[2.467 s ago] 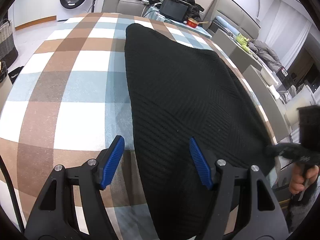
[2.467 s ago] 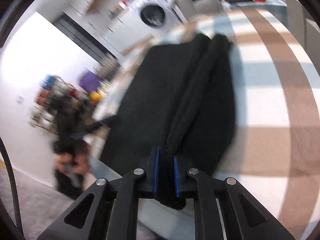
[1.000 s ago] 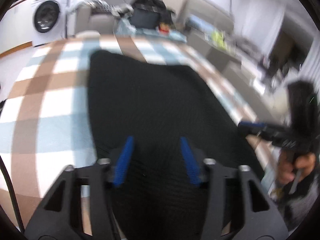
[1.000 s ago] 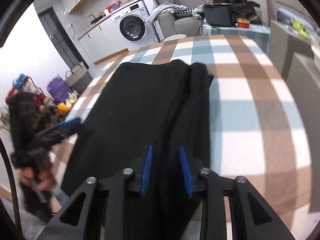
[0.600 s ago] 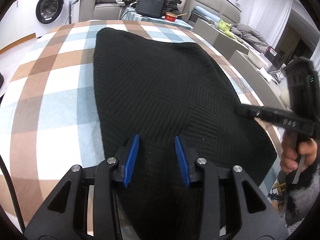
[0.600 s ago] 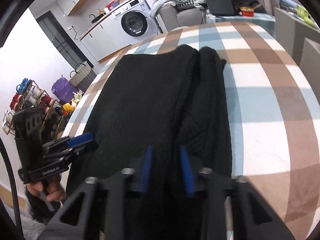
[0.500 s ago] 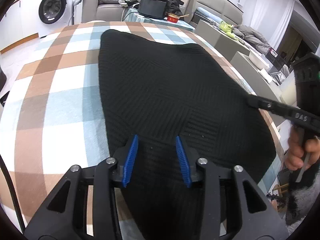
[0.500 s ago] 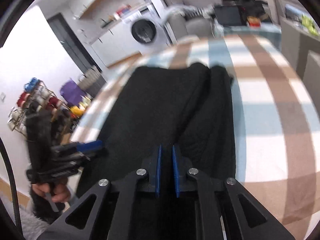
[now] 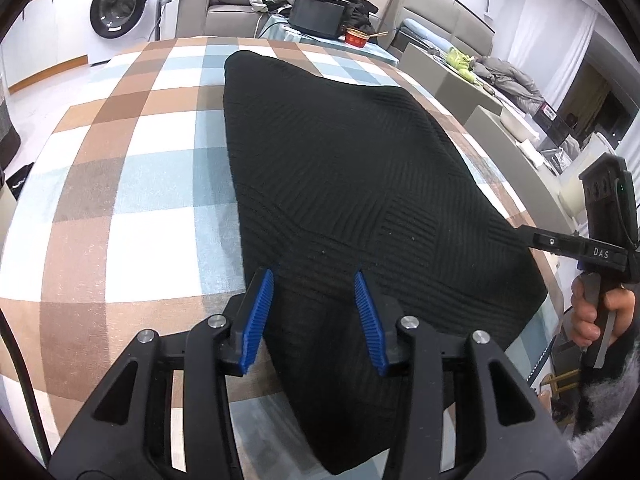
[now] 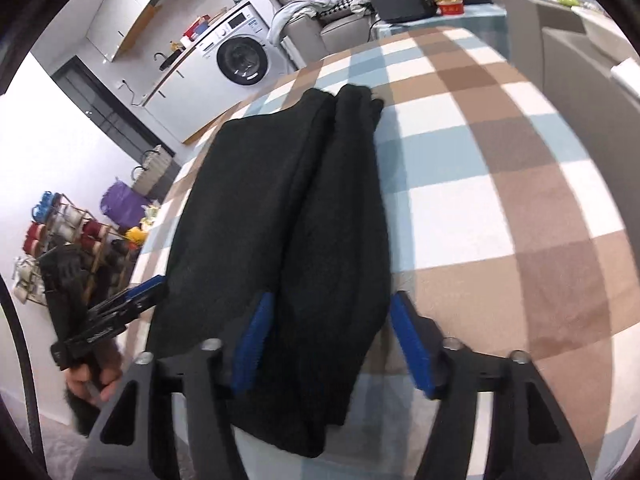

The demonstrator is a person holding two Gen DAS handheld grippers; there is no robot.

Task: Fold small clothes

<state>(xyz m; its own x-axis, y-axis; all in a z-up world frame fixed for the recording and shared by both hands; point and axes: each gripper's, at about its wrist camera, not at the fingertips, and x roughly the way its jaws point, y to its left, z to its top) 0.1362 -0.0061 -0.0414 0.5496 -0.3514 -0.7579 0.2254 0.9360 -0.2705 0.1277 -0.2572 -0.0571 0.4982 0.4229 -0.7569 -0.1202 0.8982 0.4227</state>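
A black ribbed knit garment [image 9: 340,160] lies flat on the checked tablecloth [image 9: 140,160]. My left gripper [image 9: 314,316] hovers over its near left corner. The blue pads stand apart, the left one at the cloth's edge, and neither presses on it. In the right wrist view the same garment [image 10: 280,200] shows a long folded strip along its right side. My right gripper [image 10: 332,340] straddles the near end of that strip, its jaws opening wide with the pads clear of the fabric. Each gripper also shows in the other's view: the right gripper [image 9: 560,242] and the left gripper [image 10: 120,312].
The table's near edge runs just under both grippers. A person's hand [image 9: 592,312] holds the right gripper beyond the table's right side. Grey chairs [image 9: 452,80] stand along that side. Behind are a washing machine [image 9: 116,0], a sofa with clothes, a dark screen [image 9: 316,12] and a red bowl [image 9: 357,38].
The right jaws closed on the folded strip, then sprang wide open and let it go. The left gripper shifted left toward the garment's corner, its jaws a little wider.
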